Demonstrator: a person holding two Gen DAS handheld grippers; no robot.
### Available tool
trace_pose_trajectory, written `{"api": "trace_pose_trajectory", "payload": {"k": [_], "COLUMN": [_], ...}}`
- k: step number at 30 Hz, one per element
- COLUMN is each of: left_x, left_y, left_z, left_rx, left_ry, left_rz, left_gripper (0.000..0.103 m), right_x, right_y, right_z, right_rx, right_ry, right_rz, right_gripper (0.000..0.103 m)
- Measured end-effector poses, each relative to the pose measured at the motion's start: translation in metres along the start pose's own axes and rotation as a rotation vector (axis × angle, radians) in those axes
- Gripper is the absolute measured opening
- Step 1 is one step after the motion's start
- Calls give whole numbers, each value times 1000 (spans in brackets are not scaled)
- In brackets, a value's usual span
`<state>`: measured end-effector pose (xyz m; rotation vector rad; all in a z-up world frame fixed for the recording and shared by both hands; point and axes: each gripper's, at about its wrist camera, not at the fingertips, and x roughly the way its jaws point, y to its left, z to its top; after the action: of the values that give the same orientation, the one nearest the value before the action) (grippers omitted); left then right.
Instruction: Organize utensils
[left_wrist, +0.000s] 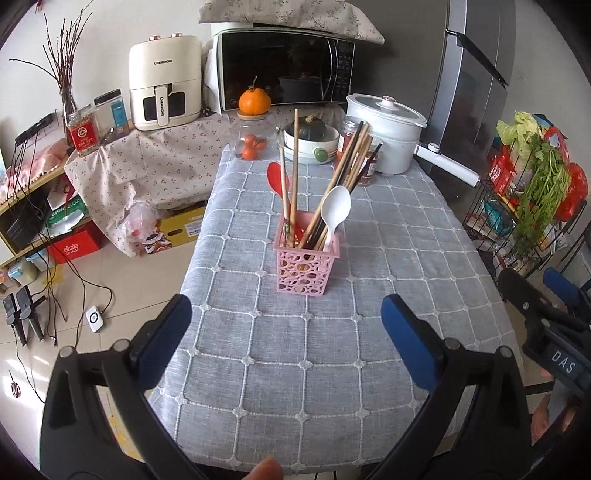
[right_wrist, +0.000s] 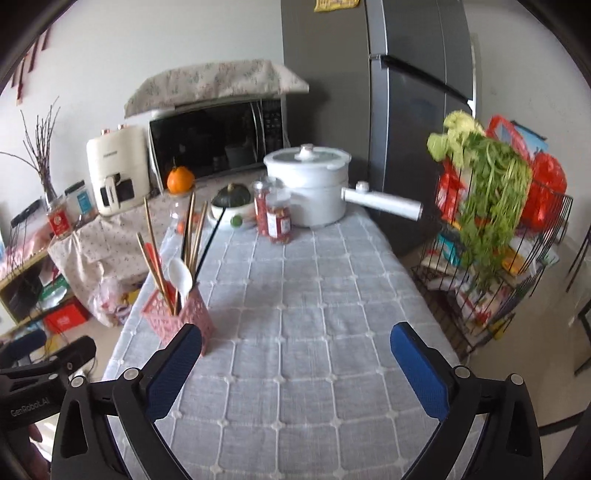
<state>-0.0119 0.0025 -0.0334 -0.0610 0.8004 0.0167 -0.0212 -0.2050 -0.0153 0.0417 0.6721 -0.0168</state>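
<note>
A pink perforated utensil basket (left_wrist: 306, 266) stands on the grey checked tablecloth (left_wrist: 332, 369). It holds several wooden and dark chopsticks (left_wrist: 351, 162), a white spoon (left_wrist: 334, 212) and a red spoon (left_wrist: 276, 177). My left gripper (left_wrist: 286, 319) is open and empty, hovering in front of the basket. In the right wrist view the basket (right_wrist: 184, 314) sits just left of my left fingertip (right_wrist: 177, 365). My right gripper (right_wrist: 295, 350) is open and empty above bare cloth (right_wrist: 314, 332). The right gripper's body also shows in the left wrist view (left_wrist: 546, 325).
At the table's far end stand a white pot with a long handle (right_wrist: 310, 184), jars (right_wrist: 277, 218), a bowl with a green squash (left_wrist: 310, 138) and a glass jar topped by an orange (left_wrist: 254, 122). A wire rack with greens (right_wrist: 491, 236) stands right; a fridge (right_wrist: 388, 110) behind.
</note>
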Motion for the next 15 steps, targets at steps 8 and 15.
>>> {"api": "trace_pose_trajectory", "payload": {"k": [8,15], "left_x": [3,8], "left_y": [-15,-22], "left_z": [-8,-11], "left_rx": [27,31], "left_ry": [1,2], "left_rz": [10,-4], "left_gripper": [102,102], "right_x": [5,25], "right_y": [-17,-18], "right_z": [-1,-4], "right_rx": [-7,-14], "right_ry": [34,103], "right_rz": [1,-21], "right_gripper": [103,103]}}
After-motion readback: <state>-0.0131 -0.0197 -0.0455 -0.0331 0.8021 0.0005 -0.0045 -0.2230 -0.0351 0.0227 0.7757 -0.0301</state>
